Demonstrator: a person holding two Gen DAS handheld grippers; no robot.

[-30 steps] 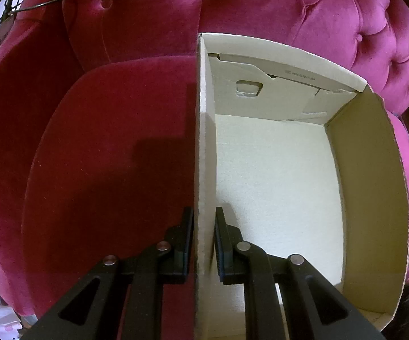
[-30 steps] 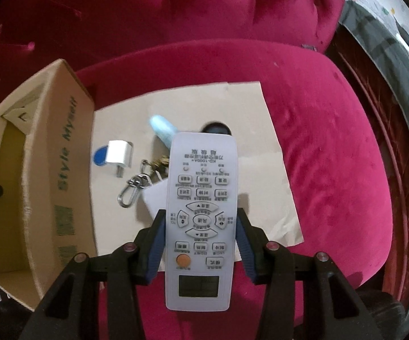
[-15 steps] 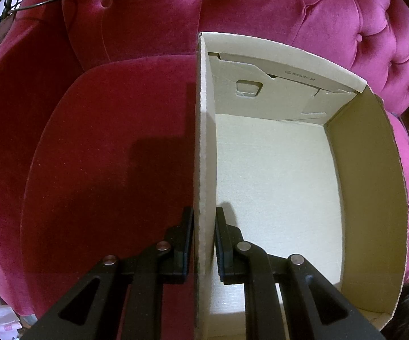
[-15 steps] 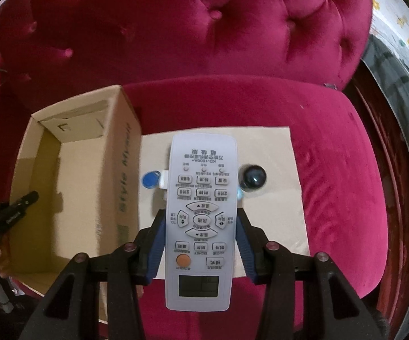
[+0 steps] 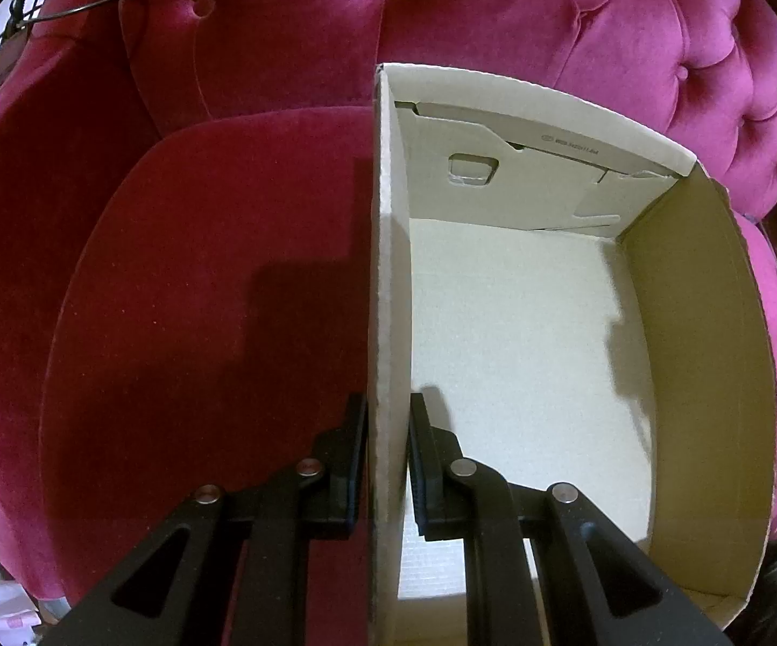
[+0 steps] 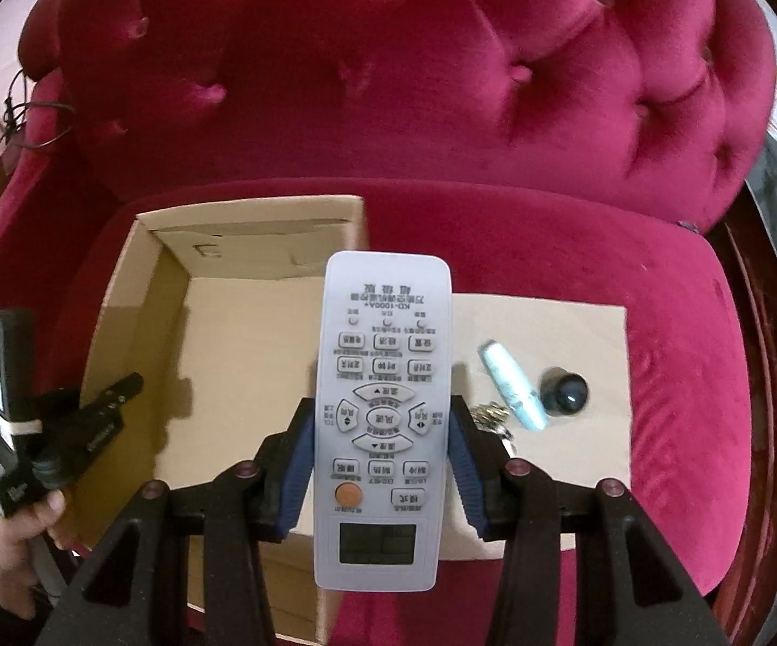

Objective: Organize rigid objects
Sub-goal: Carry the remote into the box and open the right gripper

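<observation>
A deep pink tufted velvet armchair (image 6: 442, 107) is filling both views, and its seat is serving as my work surface. On it an open cardboard box (image 5: 700, 355) is sitting toward the left side of the seat, with a flat cardboard sheet (image 6: 577, 334) lying just beside it on the right.

I am steadying the box with my left tongs (image 5: 386, 463), which are straddling its near-left wall, one finger outside and one inside. They look pressed onto the cardboard, though a thin gap seems to show at each pad, so I am judging it a light pinch rather than a firm one. That hold is there so the box does not slide on the soft cushion while things go in. Inside, the box floor is showing bare.

My right tongs (image 6: 383, 463) are pinching the white remote control (image 6: 383, 404) across its lower body, buttons up, with its far end reaching over the edge between box and sheet. I am holding it low on the body and level so it can be lowered flat into the box, which I take to be the step in hand.

On the sheet, a pale blue tube-shaped item (image 6: 512, 385), a dark round object (image 6: 566, 393) and a bunch of keys (image 6: 491, 412), partly hidden behind my right finger, are waiting near one another.
</observation>
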